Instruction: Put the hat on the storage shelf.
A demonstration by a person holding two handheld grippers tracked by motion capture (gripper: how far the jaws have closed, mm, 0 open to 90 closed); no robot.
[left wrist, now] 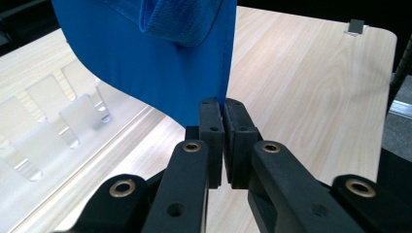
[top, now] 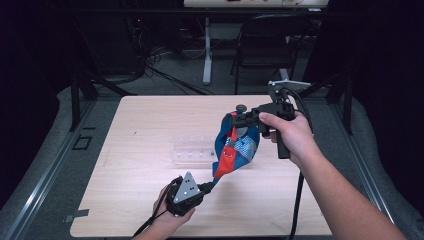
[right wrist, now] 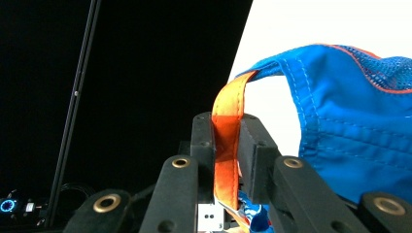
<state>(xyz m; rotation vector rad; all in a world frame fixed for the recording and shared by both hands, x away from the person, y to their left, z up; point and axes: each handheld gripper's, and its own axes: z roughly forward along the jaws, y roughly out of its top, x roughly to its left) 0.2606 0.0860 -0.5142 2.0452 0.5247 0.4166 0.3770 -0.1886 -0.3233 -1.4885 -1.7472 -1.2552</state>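
1. High view: your right gripper [top: 235,121] holds the blue pouch [top: 239,148] aloft over the table's [top: 150,120] right half, near the clear rack [top: 195,152]; your left gripper [top: 209,187] has its lower corner — pull apart gently.
2. Left gripper view: jaws pressed together on smooth blue fabric [left wrist: 160,73].
3. Right gripper view: jaws pinching the orange strap [right wrist: 227,145] — woven, stitched; mesh panel [right wrist: 388,68] beside it.

A clear plastic rack [top: 192,150] with upright dividers is lying near the middle of the pale wooden table [top: 140,130]. A black folding chair [top: 267,42] is standing on the floor beyond the table's far edge, beside a white desk leg [top: 207,50] and tangled dark cables [top: 160,65]. A small grey tape piece [top: 76,216] is sitting off the table's near left corner.
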